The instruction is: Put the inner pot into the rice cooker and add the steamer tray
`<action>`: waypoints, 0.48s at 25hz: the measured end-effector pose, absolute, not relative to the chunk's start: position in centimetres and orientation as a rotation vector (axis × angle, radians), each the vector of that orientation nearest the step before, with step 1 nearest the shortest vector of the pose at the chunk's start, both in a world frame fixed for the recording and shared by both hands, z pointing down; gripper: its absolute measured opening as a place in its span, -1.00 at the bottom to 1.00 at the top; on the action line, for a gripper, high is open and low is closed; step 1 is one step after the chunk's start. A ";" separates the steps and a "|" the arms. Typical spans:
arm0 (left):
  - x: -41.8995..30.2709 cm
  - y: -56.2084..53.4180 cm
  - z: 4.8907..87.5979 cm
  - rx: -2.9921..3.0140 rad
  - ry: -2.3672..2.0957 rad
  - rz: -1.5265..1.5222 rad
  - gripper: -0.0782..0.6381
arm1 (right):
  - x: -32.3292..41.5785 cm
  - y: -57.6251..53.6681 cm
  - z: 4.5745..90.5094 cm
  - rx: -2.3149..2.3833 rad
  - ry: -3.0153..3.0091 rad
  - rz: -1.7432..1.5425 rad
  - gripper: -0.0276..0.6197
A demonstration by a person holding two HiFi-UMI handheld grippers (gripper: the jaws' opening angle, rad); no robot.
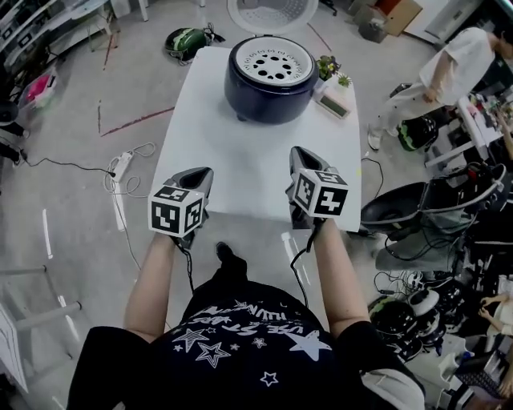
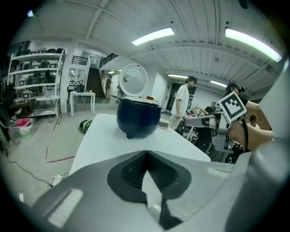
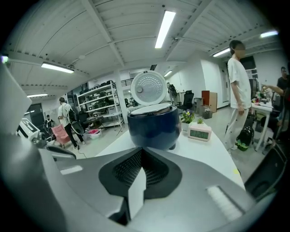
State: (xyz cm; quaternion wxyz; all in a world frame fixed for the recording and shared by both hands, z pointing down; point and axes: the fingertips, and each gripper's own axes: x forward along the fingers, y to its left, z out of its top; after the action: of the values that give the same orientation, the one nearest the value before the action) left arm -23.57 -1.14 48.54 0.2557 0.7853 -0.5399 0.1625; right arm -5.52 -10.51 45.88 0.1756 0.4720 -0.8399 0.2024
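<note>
Head view, cooker: rice cooker (image 1: 270, 88) is standing at the far end of the surface (image 1: 240, 152), lid (image 1: 268, 12) raised, steamer tray (image 1: 272, 62) lying in its mouth. The inner pot is probably sitting hidden beneath.
Head view, claws: left claw (image 1: 200, 174) and right claw (image 1: 298, 154) are hovering over the near edge, well apart from the cooker.
Left gripper view: jaws are meeting, gripping nothing.
Right gripper view: jaws are pressing together, empty.
Advice: loading is looking done, so you should be checking that the tray is sitting level and keeping both claws clear of the lid.

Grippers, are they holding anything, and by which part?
Nothing is held. The left gripper and right gripper are both shut and empty; the rice cooker stands apart, farther back on the table.
</note>
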 end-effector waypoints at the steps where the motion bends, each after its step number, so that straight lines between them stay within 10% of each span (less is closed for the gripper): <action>1: -23.1 -0.4 48.4 2.134 -1.464 0.447 -0.78 | -4.9 -9.5 46.0 1.337 -2.372 0.582 -0.83; 12: -18.8 6.5 47.1 2.166 -1.486 0.467 -0.77 | -0.8 -1.3 46.5 1.263 -2.369 0.562 -0.83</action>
State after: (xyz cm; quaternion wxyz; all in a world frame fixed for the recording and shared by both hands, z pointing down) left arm -18.77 6.49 47.11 0.2345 0.7892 -0.5415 0.1701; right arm -0.83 -1.31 46.48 0.1979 0.4513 -0.8467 0.2008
